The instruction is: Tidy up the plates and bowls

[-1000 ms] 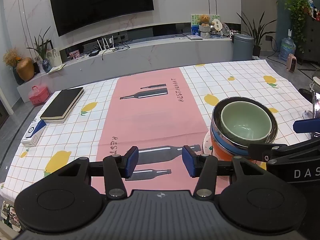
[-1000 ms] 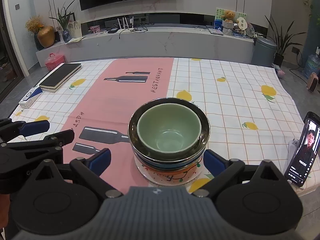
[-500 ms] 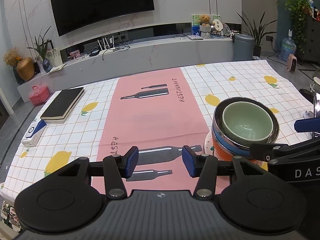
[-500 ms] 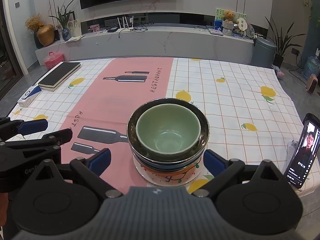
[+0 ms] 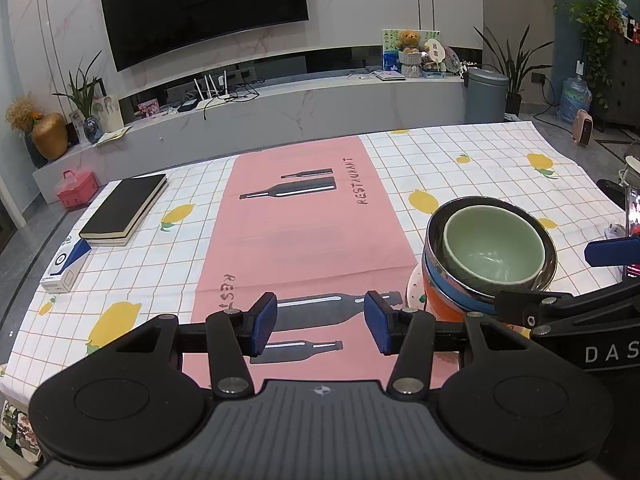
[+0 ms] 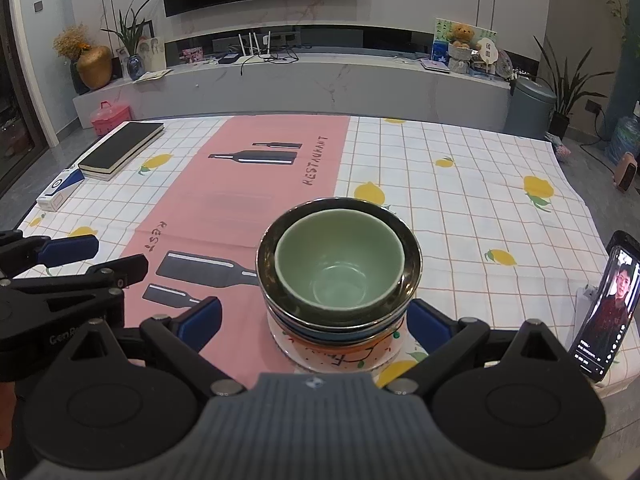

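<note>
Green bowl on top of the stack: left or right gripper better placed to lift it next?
Right. The right gripper is open, with the bowl stack between its fingers and the green bowl centred just ahead. The left gripper is open over bare pink cloth, stack off to its side.

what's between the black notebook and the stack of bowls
Only bare tablecloth: checked cloth, then the pink strip with bottle prints. Nothing stands between the black notebook and the stack of bowls; the right wrist view shows it.
</note>
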